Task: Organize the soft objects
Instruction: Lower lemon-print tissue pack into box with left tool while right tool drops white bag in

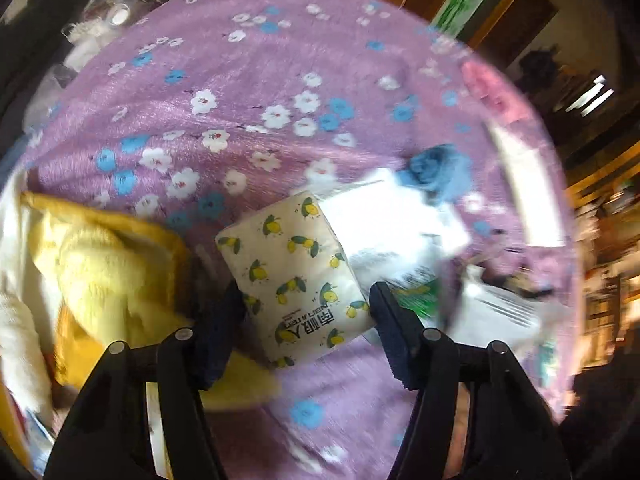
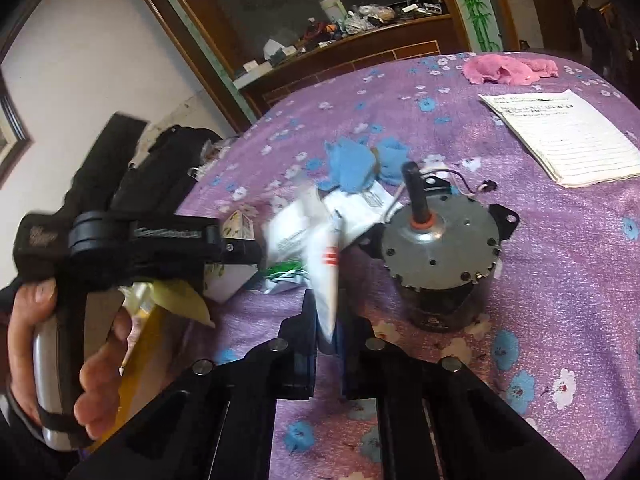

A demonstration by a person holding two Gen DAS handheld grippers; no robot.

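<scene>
A tissue pack printed with lemons lies on the purple flowered tablecloth. My left gripper straddles it from above, and its two pads touch the pack's long sides with no gap showing. In the right wrist view that gripper is held in a hand, and it hides most of the pack. My right gripper is shut on a thin white packet with red stripes, which stands up from the jaws. A blue cloth and a pink cloth lie farther back.
A grey electric motor stands just right of the packet, with a lined notebook behind it. Loose white wrappers and a green one lie between the grippers. A yellow fuzzy cloth is heaped left of the tissue pack.
</scene>
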